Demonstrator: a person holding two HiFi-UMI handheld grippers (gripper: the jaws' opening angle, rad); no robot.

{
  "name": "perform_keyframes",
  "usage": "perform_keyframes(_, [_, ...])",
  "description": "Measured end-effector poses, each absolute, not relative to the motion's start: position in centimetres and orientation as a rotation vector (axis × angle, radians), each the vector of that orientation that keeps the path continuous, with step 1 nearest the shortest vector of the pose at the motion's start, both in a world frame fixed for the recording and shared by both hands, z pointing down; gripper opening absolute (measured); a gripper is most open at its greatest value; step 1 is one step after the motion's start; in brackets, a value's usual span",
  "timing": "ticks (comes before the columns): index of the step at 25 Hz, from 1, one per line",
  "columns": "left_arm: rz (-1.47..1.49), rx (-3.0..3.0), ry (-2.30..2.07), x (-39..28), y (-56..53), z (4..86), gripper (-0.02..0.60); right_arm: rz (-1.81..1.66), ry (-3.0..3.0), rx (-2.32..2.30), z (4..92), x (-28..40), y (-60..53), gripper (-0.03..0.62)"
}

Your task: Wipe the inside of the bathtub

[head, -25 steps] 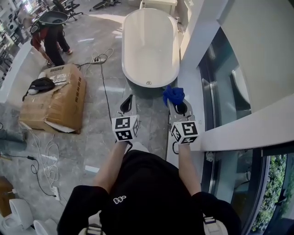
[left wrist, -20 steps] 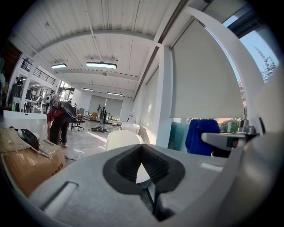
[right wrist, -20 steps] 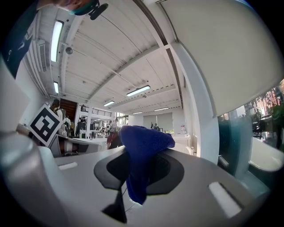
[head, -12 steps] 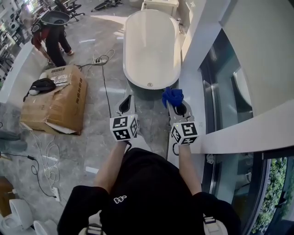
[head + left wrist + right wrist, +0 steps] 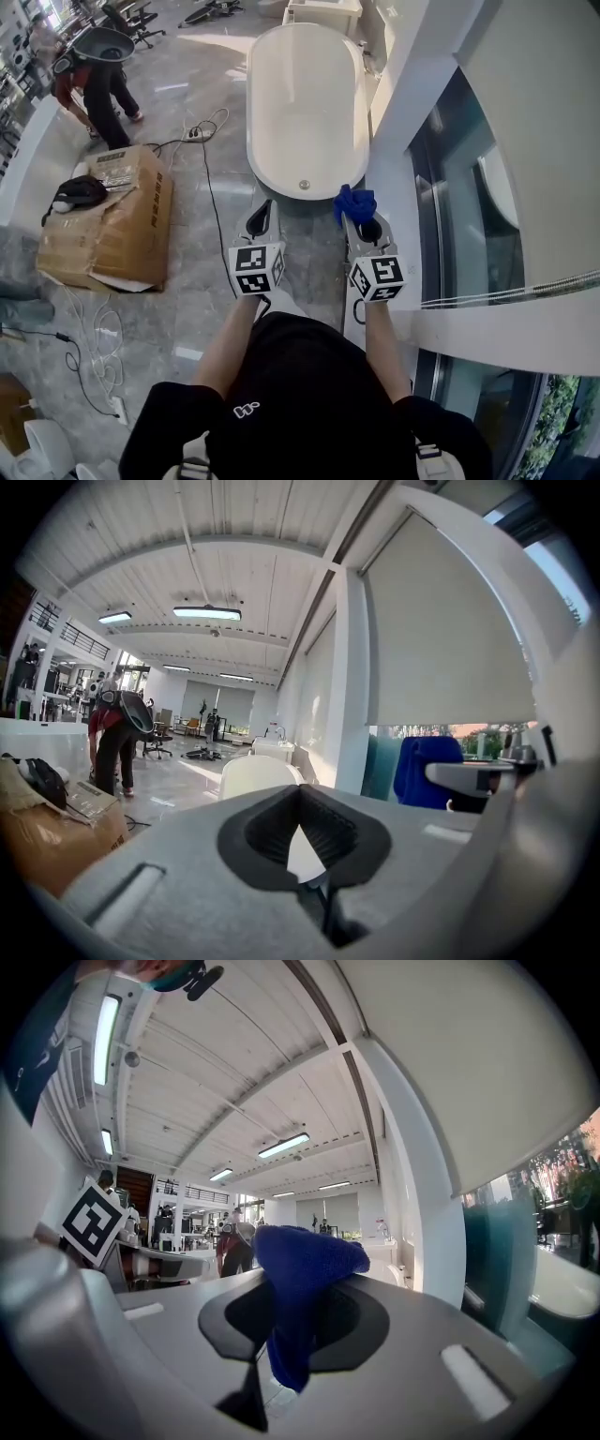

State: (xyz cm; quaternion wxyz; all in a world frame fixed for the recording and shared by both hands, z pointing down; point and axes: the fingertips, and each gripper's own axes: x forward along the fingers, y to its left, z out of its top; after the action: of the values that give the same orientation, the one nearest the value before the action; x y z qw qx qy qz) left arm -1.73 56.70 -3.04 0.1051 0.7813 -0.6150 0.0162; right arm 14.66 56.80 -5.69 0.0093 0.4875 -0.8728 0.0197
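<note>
A white oval bathtub (image 5: 302,103) stands on the grey floor ahead of me, its drain near the close end; in the left gripper view the bathtub (image 5: 255,775) shows beyond the jaws. My right gripper (image 5: 355,208) is shut on a blue cloth (image 5: 354,202) and hovers just short of the tub's near right rim. In the right gripper view the blue cloth (image 5: 298,1283) bulges out from between the closed jaws. My left gripper (image 5: 262,210) is shut with nothing in it, level with the right one and just short of the tub's near end.
A flattened cardboard box (image 5: 111,216) with a black bag lies at the left. Cables and a power strip (image 5: 196,132) trail over the floor. A person (image 5: 92,77) bends over at the far left. A white pillar and glass wall (image 5: 441,169) run along the right.
Both grippers and my view have edged forward toward the tub. The blue cloth stays clamped in the right gripper.
</note>
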Motion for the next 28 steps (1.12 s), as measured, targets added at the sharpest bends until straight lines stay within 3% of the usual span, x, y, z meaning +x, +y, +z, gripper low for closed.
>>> perform_keyframes(28, [0.189,2.21,-1.84,-17.2,26.4,2.5,0.002,0.213,-2.605,1.314,-0.4,-2.1,25.4,0.078])
